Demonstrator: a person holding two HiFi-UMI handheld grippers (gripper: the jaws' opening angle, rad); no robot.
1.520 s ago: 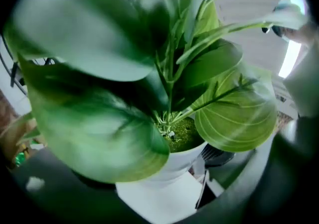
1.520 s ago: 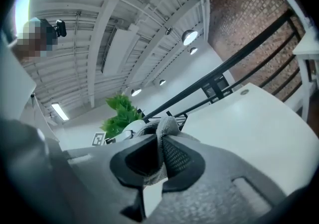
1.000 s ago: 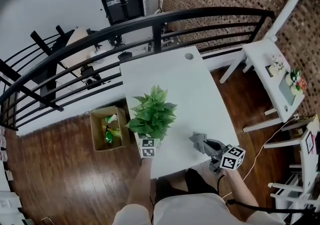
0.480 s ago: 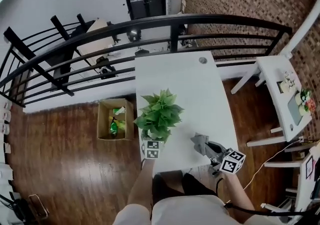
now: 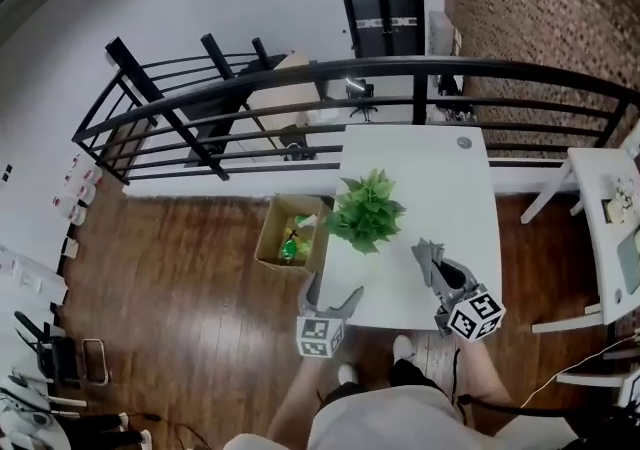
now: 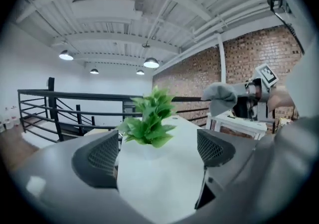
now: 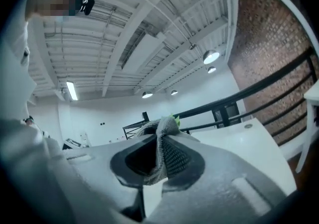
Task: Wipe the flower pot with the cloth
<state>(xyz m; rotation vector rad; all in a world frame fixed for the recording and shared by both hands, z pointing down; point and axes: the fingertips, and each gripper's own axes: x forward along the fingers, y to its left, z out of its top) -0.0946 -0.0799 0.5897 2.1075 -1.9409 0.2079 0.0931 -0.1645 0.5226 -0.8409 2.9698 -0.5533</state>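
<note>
The flower pot (image 5: 368, 216) stands by the bench's (image 5: 445, 173) left edge. The right hand-held gripper (image 5: 438, 270) pinches the cloth (image 5: 427, 254). The left hand-held gripper (image 5: 332, 296), off the near-left corner, is closing with nothing between its jaws.

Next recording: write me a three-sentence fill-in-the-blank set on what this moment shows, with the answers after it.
1. The right tool is shut on a grey ____.
2. The potted plant stands on a white ____.
3. Beside that, on the wooden floor, sits an open cardboard ____.

Missing words: cloth; table; box.
</note>
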